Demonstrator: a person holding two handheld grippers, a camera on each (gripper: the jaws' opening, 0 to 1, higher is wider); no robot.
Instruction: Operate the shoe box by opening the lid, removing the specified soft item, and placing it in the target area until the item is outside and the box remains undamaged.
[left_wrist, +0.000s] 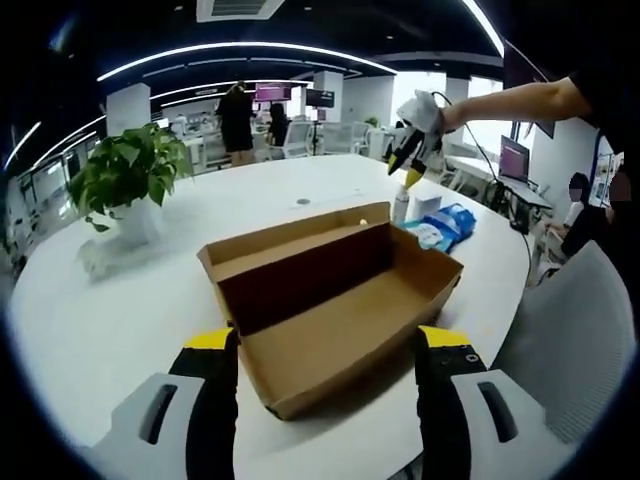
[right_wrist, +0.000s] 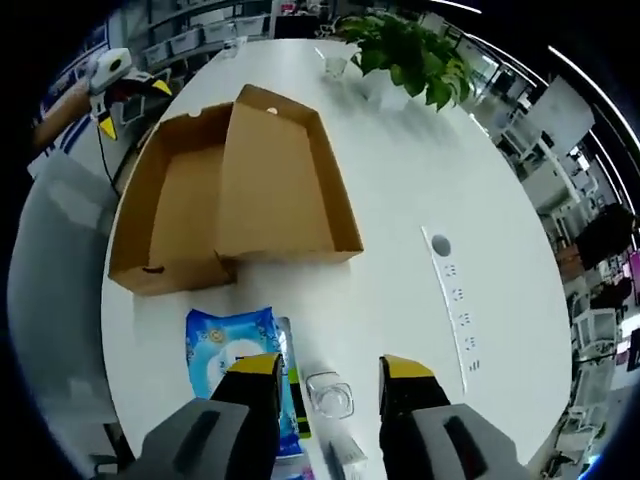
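On the white counter (left_wrist: 120, 330), all places given relative to the shoe box:

Shoe box: brown cardboard shoe box (left_wrist: 335, 305) sits open on the counter, lid folded back flat beside the tray; the interior that shows is bare cardboard. In the right gripper view the shoe box (right_wrist: 235, 195) lies ahead of the jaws, both halves facing up.

Soft item: blue wipes pack (left_wrist: 440, 225) lies on the counter just beyond the box's far right corner, outside the box. In the right gripper view the wipes pack (right_wrist: 240, 345) lies between the box and the jaws.

Left gripper: left gripper (left_wrist: 325, 345) is level with the near end of the box, jaws spread wide to either side of it, holding nothing.

Right gripper: right gripper (right_wrist: 330, 375) is raised above the counter beyond the wipes pack; jaws parted, empty. A clear cup (right_wrist: 328, 395) stands below the gap.

Bottle: white bottle (left_wrist: 401, 205) stands just beside the wipes pack.

Plant: potted plant (left_wrist: 125, 180) stands well apart from the box, to its far left.

Power strip: power strip (right_wrist: 455, 300) lies on the counter, well apart from the box.
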